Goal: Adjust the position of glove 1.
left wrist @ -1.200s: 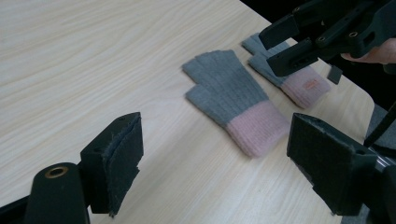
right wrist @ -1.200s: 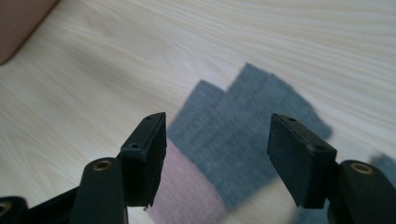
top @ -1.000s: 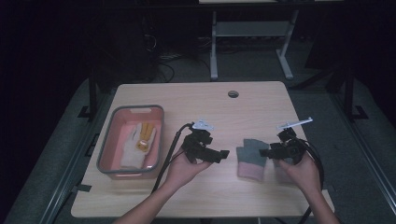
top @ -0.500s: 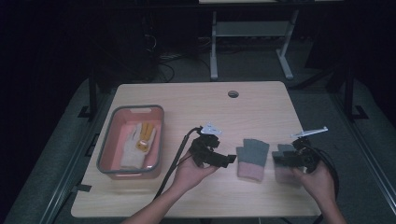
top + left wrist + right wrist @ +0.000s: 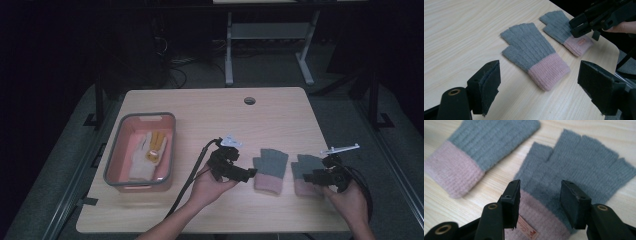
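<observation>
Two grey fingerless gloves with pink cuffs lie flat side by side near the table's front right. The left glove [image 5: 270,169] [image 5: 531,53] [image 5: 486,142] lies just ahead of my left gripper [image 5: 251,173] [image 5: 539,87], whose jaws stand wide open on either side of its pink cuff without touching it. My right gripper [image 5: 309,177] [image 5: 540,201] [image 5: 584,23] hovers low over the right glove [image 5: 306,169] [image 5: 584,162] [image 5: 564,27]. Its jaws have just been closing and straddle the seam of cuff and grey knit. Its pads are still apart from the fabric.
A grey bin [image 5: 112,155] with a pink inside stands at the left and holds a white and yellow work glove [image 5: 146,152]. A cable hole [image 5: 249,100] sits at the table's far side. The right glove lies close to the table's right front corner.
My right hand has moved right and toward the near edge. The second glove now lies apart, to the right of the first. My left gripper has edged slightly right.
</observation>
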Demonstrator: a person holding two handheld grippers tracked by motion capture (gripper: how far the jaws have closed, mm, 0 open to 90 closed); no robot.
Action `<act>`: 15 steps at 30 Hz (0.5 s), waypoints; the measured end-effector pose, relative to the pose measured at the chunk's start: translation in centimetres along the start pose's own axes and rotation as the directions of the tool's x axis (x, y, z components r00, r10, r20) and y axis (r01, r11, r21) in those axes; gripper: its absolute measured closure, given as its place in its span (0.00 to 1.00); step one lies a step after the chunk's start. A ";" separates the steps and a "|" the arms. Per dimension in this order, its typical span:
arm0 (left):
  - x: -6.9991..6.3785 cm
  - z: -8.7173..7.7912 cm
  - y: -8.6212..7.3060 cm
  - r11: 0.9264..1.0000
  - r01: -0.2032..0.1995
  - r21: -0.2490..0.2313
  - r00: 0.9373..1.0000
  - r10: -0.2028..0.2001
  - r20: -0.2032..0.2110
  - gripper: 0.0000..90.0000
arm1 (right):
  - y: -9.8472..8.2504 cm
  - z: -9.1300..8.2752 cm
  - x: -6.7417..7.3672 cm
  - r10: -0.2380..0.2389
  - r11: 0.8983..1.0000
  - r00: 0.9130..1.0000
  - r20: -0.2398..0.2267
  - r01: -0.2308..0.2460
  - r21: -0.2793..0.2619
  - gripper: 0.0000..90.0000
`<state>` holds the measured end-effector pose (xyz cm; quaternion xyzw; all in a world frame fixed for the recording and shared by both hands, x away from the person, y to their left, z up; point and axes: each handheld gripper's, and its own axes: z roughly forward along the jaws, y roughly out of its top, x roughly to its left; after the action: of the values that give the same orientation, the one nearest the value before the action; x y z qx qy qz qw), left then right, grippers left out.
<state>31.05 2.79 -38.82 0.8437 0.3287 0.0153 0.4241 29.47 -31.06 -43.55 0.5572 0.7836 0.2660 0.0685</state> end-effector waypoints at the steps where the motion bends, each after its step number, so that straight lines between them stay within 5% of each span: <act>1: 0.0 0.1 0.0 1.000 0.000 0.002 1.000 0.000 0.001 0.21 | -0.1 0.1 -0.1 0.003 1.000 1.000 0.002 -0.003 0.005 0.56; 15: -0.5 1.1 -0.3 1.000 -0.002 0.015 1.000 0.002 0.014 0.21 | -0.6 1.1 -0.2 0.001 1.000 1.000 0.027 -0.002 0.029 0.63</act>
<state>30.82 1.82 -39.61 0.8473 0.3250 0.0071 0.4201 29.43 -30.99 -44.79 0.5622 0.7860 0.2472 0.0709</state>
